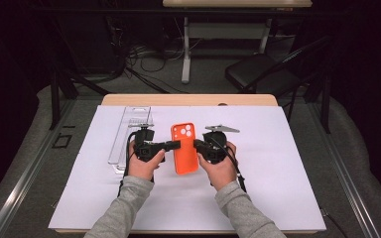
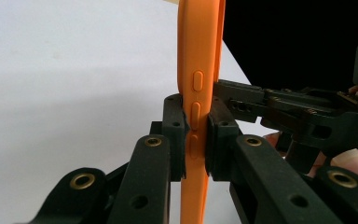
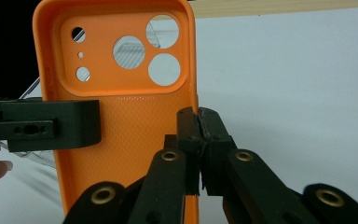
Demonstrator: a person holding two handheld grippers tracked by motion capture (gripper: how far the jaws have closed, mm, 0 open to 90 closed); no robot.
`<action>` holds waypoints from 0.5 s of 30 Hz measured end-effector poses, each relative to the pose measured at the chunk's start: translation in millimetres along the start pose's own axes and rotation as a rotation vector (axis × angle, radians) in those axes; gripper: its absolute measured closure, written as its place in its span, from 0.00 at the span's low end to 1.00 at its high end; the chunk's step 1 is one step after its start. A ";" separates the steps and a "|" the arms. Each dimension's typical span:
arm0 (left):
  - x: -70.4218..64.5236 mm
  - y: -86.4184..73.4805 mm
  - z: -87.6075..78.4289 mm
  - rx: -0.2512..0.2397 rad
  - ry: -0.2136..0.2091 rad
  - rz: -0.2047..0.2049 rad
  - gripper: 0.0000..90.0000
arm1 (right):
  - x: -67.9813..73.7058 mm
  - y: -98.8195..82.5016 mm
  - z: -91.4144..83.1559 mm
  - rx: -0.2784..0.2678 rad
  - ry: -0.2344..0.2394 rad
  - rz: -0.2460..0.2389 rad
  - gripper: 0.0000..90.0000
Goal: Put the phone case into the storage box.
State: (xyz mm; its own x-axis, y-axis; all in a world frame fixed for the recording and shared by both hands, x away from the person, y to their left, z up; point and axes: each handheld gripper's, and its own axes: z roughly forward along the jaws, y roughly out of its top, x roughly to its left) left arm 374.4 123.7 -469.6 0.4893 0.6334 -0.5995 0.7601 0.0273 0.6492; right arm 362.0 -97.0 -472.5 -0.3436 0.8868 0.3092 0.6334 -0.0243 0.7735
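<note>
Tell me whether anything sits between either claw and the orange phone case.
Nothing visible does. The left claw is shut on one long edge of the orange phone case, the right claw on the opposite edge, both directly touching it above the table.

Left gripper (image 1: 174,145) and right gripper (image 1: 197,145) face inward, jaws clamped, hands level

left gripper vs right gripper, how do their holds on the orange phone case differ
The left gripper clamps the orange phone case on its left edge, over the side buttons; the right gripper pinches the opposite edge wall, which is plain. Both are shut on the case, holding it above the white sheet.
</note>
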 end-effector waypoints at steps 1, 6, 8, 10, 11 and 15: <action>0.2 -0.1 0.1 -0.001 0.001 0.001 0.90 | 0.0 0.0 0.0 0.000 0.001 0.000 0.98; 0.8 -0.3 -0.1 -0.001 -0.003 0.002 0.90 | -0.4 0.1 0.5 0.005 0.006 0.000 0.96; 0.9 -0.3 -0.4 -0.001 -0.004 0.002 0.90 | -0.3 0.2 0.2 0.002 0.012 -0.004 0.94; 1.1 -0.1 -0.6 -0.002 -0.003 0.003 0.90 | -0.1 0.5 -0.7 -0.003 0.019 -0.004 0.93; 1.2 0.0 -0.9 -0.003 -0.002 0.003 0.90 | -0.2 0.5 -0.9 -0.005 0.021 -0.005 0.92; 1.6 0.4 -1.4 -0.012 -0.001 0.001 0.90 | 0.2 1.2 -4.5 -0.018 0.039 -0.013 0.88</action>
State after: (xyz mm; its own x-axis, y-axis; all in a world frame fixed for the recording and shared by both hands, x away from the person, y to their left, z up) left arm 374.9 125.8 -469.7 0.4906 0.6326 -0.5994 0.7546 0.0357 0.6553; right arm 359.6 -98.9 -469.0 -0.3786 0.8683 0.3206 0.6164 -0.0218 0.7871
